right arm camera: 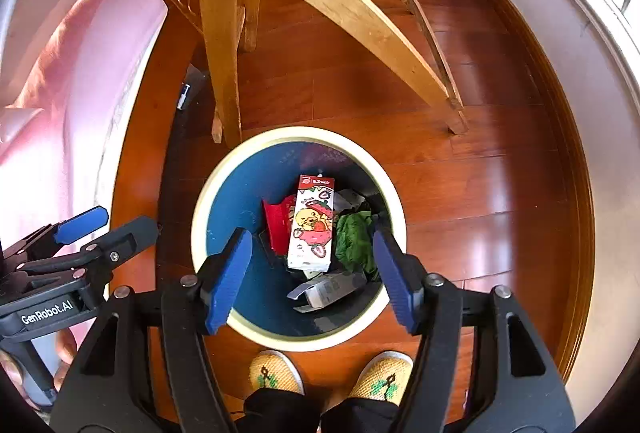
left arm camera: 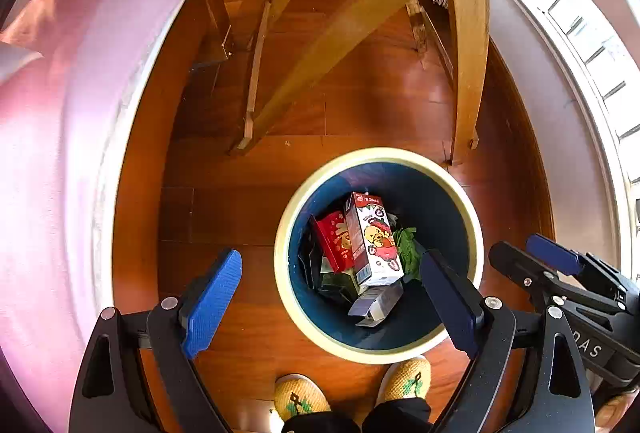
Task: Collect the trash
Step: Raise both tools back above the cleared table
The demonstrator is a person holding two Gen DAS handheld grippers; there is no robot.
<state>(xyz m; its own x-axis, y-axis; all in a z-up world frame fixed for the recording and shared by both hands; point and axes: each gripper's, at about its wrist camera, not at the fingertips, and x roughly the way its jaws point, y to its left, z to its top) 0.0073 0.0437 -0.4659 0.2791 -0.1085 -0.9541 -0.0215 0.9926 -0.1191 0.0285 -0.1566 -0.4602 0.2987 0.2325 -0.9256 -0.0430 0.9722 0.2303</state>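
Note:
A round bin with a cream rim (left arm camera: 472, 217) (right arm camera: 396, 217) and blue inside stands on the wooden floor. In it lie a white strawberry milk carton (left arm camera: 374, 239) (right arm camera: 311, 229), a red box (left arm camera: 334, 241) (right arm camera: 276, 223), a grey box (left arm camera: 374, 303) (right arm camera: 330, 287) and green wrapping (left arm camera: 408, 251) (right arm camera: 354, 239). My left gripper (left arm camera: 332, 297) is open and empty above the bin's left side. My right gripper (right arm camera: 312, 275) is open and empty, held straight above the bin. The right gripper also shows in the left wrist view (left arm camera: 536, 253), and the left gripper in the right wrist view (right arm camera: 104, 225).
Wooden chair legs (left arm camera: 466, 73) (right arm camera: 224, 45) stand just beyond the bin. A pink bedspread (left arm camera: 48, 153) (right arm camera: 60, 93) hangs at the left. A white wall and window (left arm camera: 580, 73) (right arm camera: 592, 33) run along the right. The person's yellow slippers (left arm camera: 300, 395) (right arm camera: 384, 375) stand at the bin's near side.

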